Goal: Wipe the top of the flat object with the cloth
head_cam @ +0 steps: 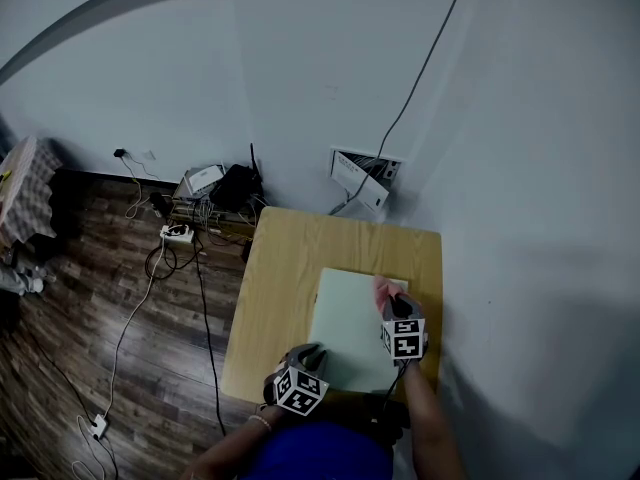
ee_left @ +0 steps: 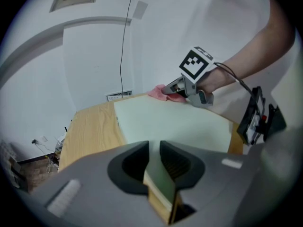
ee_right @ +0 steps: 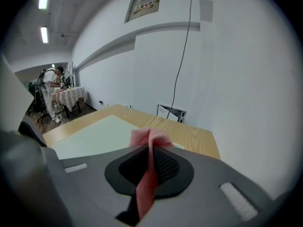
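Flat object [head_cam: 350, 338] by the table's [head_cam: 285, 258] near right corner, near edge clamped in the left gripper [ee_left: 154, 157]. Pink cloth [ee_right: 150, 138] pinched in the right gripper [ee_right: 150, 163] at the object's far right corner. Mid-wipe, seemingly; next, a pressed sweep across the top.

This is looking like a plain office or lab workroom. Ahead of the right gripper [head_cam: 393, 306], bare white walls [head_cam: 330, 48] are rising, carrying only a framed notice [ee_right: 144, 4] high up and a black cable [head_cam: 420, 76] running down to white boxes [head_cam: 360, 180]. Left of the left gripper [head_cam: 308, 356], a power strip [head_cam: 177, 233] and tangled leads [head_cam: 158, 260] are lying on dark plank flooring [head_cam: 70, 358]. Far left of the right gripper, strip lights [ee_right: 44, 33] are glowing above a checked-cloth table [ee_right: 71, 94] where a person [ee_right: 59, 74] is sitting.
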Available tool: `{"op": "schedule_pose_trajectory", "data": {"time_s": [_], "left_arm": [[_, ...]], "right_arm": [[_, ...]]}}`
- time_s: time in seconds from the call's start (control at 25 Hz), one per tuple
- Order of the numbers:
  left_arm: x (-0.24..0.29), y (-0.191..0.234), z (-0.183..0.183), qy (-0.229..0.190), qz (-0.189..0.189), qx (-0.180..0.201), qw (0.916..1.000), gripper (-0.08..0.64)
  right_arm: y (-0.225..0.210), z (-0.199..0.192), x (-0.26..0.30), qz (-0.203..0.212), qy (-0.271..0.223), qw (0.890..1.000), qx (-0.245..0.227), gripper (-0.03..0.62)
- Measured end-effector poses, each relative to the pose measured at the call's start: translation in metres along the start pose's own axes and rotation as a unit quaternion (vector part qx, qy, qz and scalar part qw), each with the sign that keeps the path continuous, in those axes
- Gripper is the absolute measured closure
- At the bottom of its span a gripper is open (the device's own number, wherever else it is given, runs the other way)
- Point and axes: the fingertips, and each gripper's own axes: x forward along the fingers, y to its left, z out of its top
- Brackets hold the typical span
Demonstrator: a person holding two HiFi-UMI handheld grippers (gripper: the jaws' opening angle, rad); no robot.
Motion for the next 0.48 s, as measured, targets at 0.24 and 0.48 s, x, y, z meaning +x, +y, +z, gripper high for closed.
{"op": "schedule_pose_trajectory", "data": {"time_s": [0.24,0.48], "left_arm": [[-0.001,0.001,0.001,-0.004,0.001,0.001,1.0,0.489],[0.001,0.0,0.001,-0.006,0.003,0.003,1.0,0.489]], "right_arm": [[0.037,0.034,-0.022,0.05,-0.057,0.997,0.015,0.576],[0.092,0.054,-0.036,0.119,-0.086,0.989,-0.029,0.576]]}}
